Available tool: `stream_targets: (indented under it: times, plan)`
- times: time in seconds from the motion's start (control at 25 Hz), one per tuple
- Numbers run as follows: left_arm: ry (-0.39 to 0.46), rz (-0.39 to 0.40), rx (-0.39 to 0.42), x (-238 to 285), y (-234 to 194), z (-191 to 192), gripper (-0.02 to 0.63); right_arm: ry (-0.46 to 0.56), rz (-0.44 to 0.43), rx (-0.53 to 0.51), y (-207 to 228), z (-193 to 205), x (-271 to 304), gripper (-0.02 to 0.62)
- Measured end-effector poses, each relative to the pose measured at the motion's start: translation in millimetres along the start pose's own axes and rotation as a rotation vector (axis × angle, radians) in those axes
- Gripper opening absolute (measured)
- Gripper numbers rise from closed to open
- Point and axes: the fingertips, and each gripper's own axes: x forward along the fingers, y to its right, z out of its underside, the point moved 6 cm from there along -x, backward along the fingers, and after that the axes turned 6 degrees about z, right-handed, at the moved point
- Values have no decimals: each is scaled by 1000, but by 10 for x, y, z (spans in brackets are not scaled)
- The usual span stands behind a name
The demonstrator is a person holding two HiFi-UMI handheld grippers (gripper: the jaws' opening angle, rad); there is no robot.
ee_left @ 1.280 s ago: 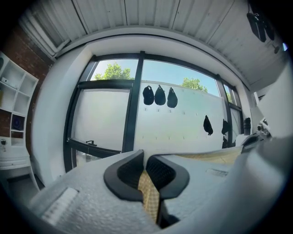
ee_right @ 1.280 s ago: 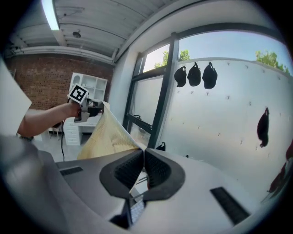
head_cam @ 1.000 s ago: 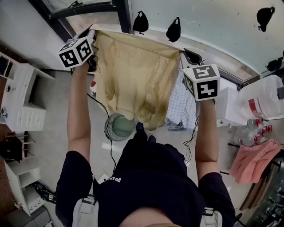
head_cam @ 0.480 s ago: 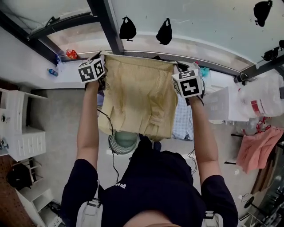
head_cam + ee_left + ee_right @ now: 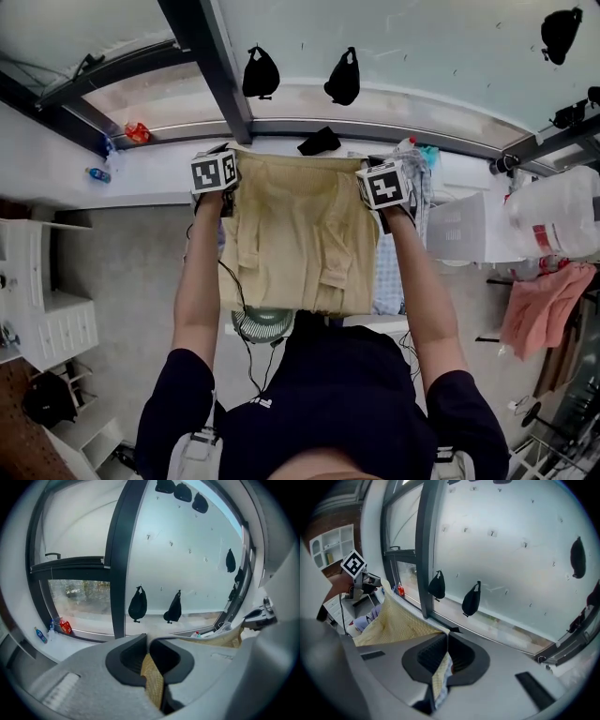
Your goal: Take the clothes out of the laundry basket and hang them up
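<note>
A yellow mesh garment hangs spread between both grippers, held up by its top edge in front of the window. My left gripper is shut on the garment's left top corner; the yellow cloth shows pinched between its jaws. My right gripper is shut on the right top corner, and the cloth is clamped there too, with a bit of pale blue fabric beside it. The garment stretches leftward toward the other gripper. The laundry basket is not in view.
A dark window post rises ahead, and two black bags hang on the pane. A blue checked cloth hangs behind the garment. A round fan stands on the floor below. White shelves stand left, pink cloth right.
Both grippers have carried the spread garment farther forward toward the window and drawn closer together. The garment hangs flatter between them.
</note>
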Motion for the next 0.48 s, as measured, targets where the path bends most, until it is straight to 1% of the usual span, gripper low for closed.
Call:
stream_targets:
  times: [0.08, 0.24, 0.28, 0.32, 0.36, 0.4, 0.44, 0.48]
  plan:
    - [-20, 7, -2, 78, -28, 66, 29, -24, -18, 30, -2, 36, 108, 11]
    - [-41, 23, 8, 212, -42, 125, 31, -42, -17, 63, 69, 40, 216, 12]
    - [-38, 28, 9, 234, -49, 131, 52, -50, -29, 76, 77, 54, 251, 23]
    - [-40, 36, 10, 254, -57, 143, 151, -62, -48, 99, 82, 75, 290, 86]
    - [-50, 48, 12, 275, -59, 165, 214, -77, -70, 126, 89, 105, 328, 173]
    - [-67, 63, 15, 295, -54, 199, 244, -92, -86, 151, 101, 141, 358, 234]
    - [-83, 77, 17, 312, -42, 241, 257, -102, -94, 168, 114, 180, 376, 279]
    - [-92, 87, 18, 323, -29, 283, 261, -108, -96, 177, 128, 218, 383, 307]
